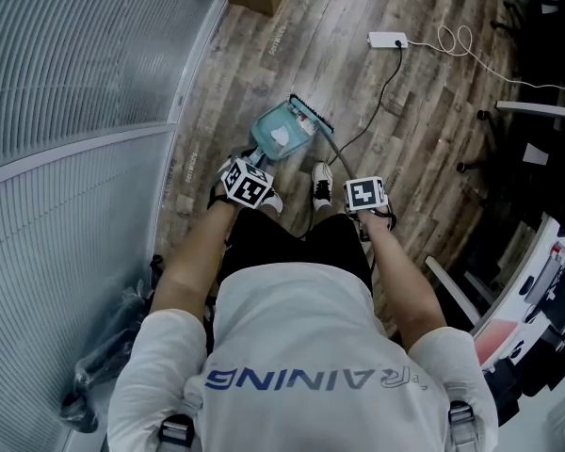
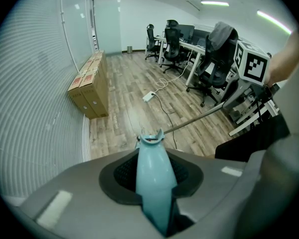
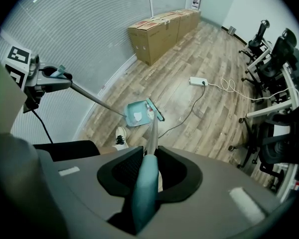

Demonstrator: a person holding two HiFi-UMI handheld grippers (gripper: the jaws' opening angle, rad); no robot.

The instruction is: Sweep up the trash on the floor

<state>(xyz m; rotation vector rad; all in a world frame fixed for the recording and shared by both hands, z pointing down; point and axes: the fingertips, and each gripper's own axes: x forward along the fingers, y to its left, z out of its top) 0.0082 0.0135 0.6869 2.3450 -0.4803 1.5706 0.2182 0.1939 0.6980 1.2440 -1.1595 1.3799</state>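
A teal dustpan [image 1: 281, 137] stands on the wood floor just ahead of my feet, with white paper trash [image 1: 281, 137] lying in it. The broom head [image 1: 311, 113] rests against the pan's far edge. My left gripper [image 1: 246, 185] is shut on the dustpan's teal handle [image 2: 154, 183]. My right gripper [image 1: 365, 196] is shut on the broom's teal handle [image 3: 145, 183]. In the right gripper view the broom stick runs down to the broom head [image 3: 155, 109] beside the dustpan [image 3: 135, 115].
A ribbed blind wall [image 1: 75, 158] runs along the left. Cardboard boxes [image 3: 162, 26] stand against it farther on. A white power strip [image 1: 387, 39] and its black cable [image 1: 381, 92] lie on the floor ahead. Office chairs and desks [image 2: 199, 49] crowd the right side.
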